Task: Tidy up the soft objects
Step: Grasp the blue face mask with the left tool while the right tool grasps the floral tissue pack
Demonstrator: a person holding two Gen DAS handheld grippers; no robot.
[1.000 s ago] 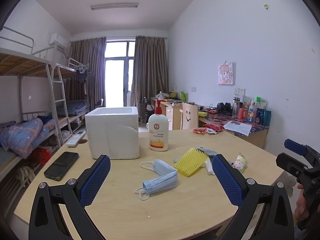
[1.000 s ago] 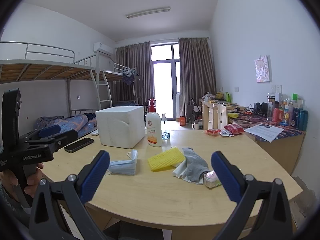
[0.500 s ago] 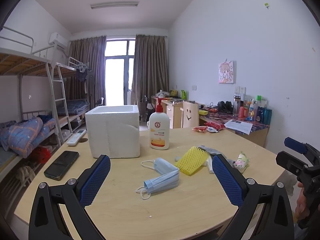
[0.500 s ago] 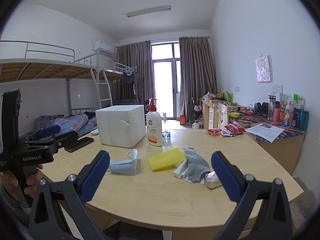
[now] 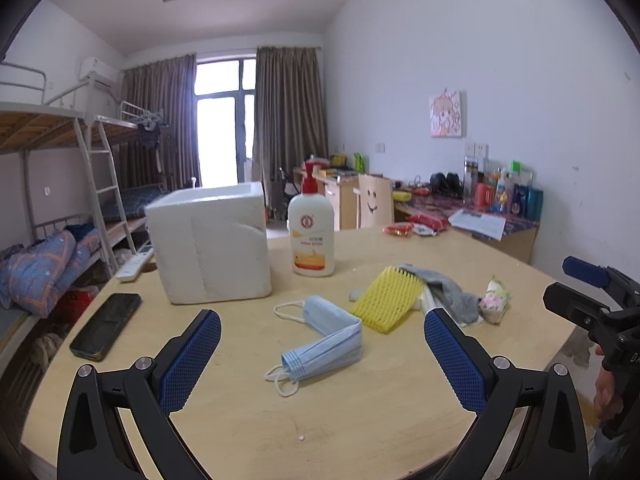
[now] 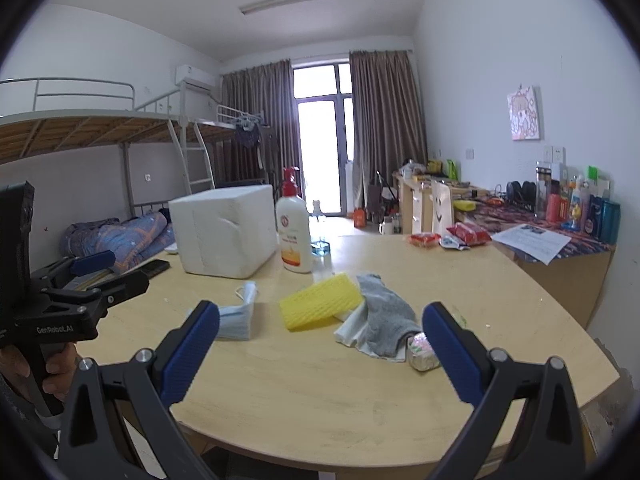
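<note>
Both grippers hover above the near edge of the round wooden table (image 5: pixel 380 420), and both have their jaws spread wide with nothing between them. The left gripper (image 5: pixel 322 354) points toward a light blue face mask (image 5: pixel 324 344), which lies folded on the table in front of it. Just to the right of the mask lies a yellow foam net (image 5: pixel 386 298), and a grey sock (image 5: pixel 444 288) rests against its far side on a white cloth (image 6: pixel 354 330). Beside the sock there is a small crumpled wrapper (image 5: pixel 494 302) — I cannot tell what it is. The right gripper (image 6: pixel 320 344) looks at the same group of soft things. Behind them stand a white foam box (image 5: pixel 210 244) and a lotion pump bottle (image 5: pixel 311 236), and a black phone (image 5: pixel 106 326) lies near the left edge of the table.
</note>
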